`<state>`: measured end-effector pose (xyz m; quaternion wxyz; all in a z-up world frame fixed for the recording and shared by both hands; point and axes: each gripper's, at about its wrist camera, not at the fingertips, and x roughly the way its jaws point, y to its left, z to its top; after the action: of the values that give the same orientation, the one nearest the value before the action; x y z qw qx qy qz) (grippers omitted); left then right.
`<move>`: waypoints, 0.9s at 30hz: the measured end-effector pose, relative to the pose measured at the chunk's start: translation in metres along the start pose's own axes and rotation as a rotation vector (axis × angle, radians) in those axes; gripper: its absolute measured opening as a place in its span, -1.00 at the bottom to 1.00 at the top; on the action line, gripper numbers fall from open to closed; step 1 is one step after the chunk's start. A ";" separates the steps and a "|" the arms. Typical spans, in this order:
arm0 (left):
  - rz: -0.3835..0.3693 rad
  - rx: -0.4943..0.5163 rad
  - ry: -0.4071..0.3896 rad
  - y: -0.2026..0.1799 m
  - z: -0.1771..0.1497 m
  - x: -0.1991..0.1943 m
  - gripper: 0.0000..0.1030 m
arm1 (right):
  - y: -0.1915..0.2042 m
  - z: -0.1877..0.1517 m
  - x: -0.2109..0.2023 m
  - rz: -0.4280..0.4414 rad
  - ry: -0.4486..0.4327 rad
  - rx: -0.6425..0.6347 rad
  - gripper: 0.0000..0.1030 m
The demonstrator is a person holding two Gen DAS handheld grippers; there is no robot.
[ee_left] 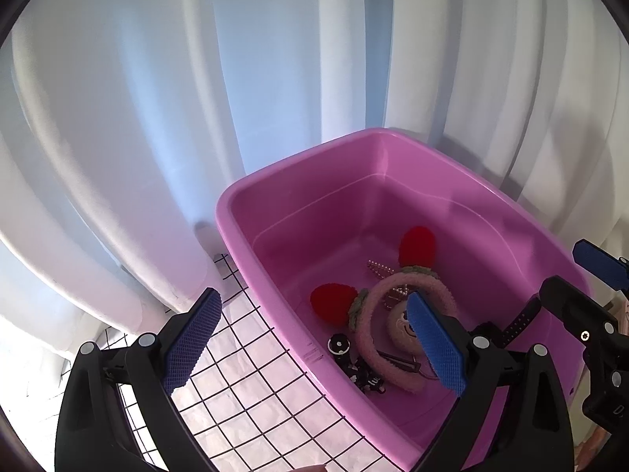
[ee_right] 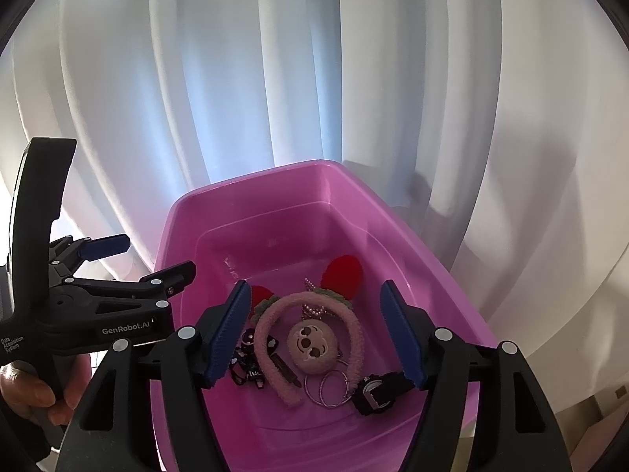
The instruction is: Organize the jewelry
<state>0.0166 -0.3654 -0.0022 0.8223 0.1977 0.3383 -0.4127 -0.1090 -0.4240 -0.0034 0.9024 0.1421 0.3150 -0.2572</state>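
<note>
A pink plastic tub (ee_left: 236,212) (ee_right: 440,259) holds the jewelry. In it lie a fuzzy pink headband (ee_right: 271,330) (ee_left: 369,314) with red ears, a round plush face (ee_right: 312,348), metal hoops (ee_right: 330,387), sparkly clips (ee_left: 379,267) and small black pieces (ee_right: 245,362). A black watch (ee_right: 375,391) rests by my right gripper's right fingertip; whether it touches the pad I cannot tell. My right gripper (ee_right: 314,334) (ee_left: 562,267) hangs open over the tub. My left gripper (ee_left: 314,340) (ee_right: 159,253) is open astride the tub's near-left wall.
The tub stands on a white cloth with a black grid (ee_left: 243,385). White curtains (ee_left: 157,98) hang close behind it. A hand (ee_right: 27,389) grips the left tool's handle.
</note>
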 end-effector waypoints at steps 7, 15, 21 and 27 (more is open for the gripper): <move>0.002 -0.009 0.001 0.005 -0.001 -0.003 0.82 | 0.003 -0.001 -0.001 -0.002 -0.004 -0.003 0.26; 0.000 -0.013 0.001 0.007 -0.001 -0.003 0.82 | 0.005 -0.001 0.001 -0.003 -0.003 -0.004 0.26; -0.002 -0.012 0.001 0.007 -0.001 -0.004 0.82 | 0.005 -0.001 0.000 -0.005 -0.004 -0.004 0.26; 0.001 -0.013 0.004 0.007 -0.002 -0.005 0.82 | 0.005 -0.001 0.000 -0.003 -0.003 -0.005 0.26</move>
<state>0.0199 -0.3575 0.0002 0.8231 0.1935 0.3423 -0.4097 -0.1067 -0.4192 -0.0038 0.9030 0.1390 0.3143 -0.2579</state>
